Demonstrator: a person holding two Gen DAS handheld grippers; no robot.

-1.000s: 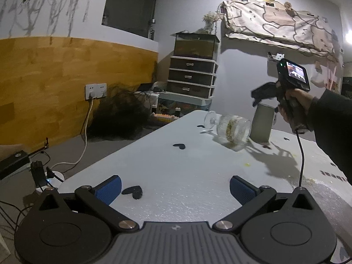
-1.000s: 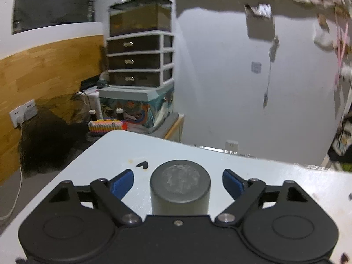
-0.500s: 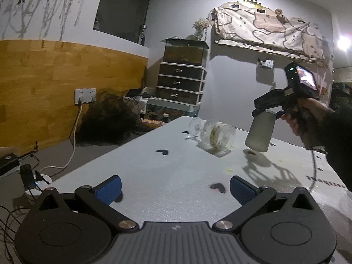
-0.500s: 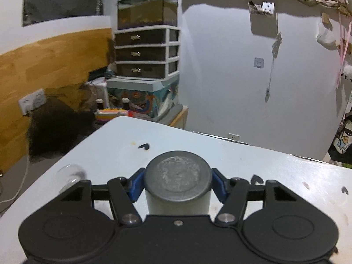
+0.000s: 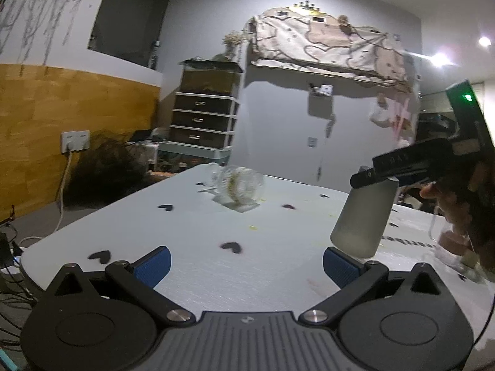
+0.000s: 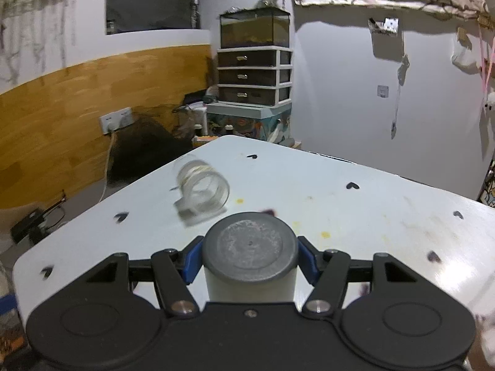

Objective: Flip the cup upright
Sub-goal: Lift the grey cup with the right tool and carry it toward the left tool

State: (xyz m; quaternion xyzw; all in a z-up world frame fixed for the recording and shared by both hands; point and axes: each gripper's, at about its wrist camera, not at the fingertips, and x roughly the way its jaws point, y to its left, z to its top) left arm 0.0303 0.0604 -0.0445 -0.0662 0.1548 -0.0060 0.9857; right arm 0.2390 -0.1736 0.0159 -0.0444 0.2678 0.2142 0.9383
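A grey cup [image 6: 250,255] hangs upside down in my right gripper [image 6: 249,259], its flat base facing the right wrist camera. The blue pads clamp both its sides. In the left wrist view the same cup [image 5: 363,216] is held in the air above the white table [image 5: 191,247], mouth down and tilted. My left gripper [image 5: 246,266] is open and empty, low over the table's near edge.
A clear ribbed glass mug [image 5: 239,184] lies on its side at the table's far part; it also shows in the right wrist view [image 6: 202,190]. Black heart stickers [image 5: 230,247] dot the table. A drawer unit [image 5: 204,120] stands behind.
My right gripper closed on the grey cup, lifted it off the table and carried it toward the near right. The left gripper drifted slightly and stayed open.
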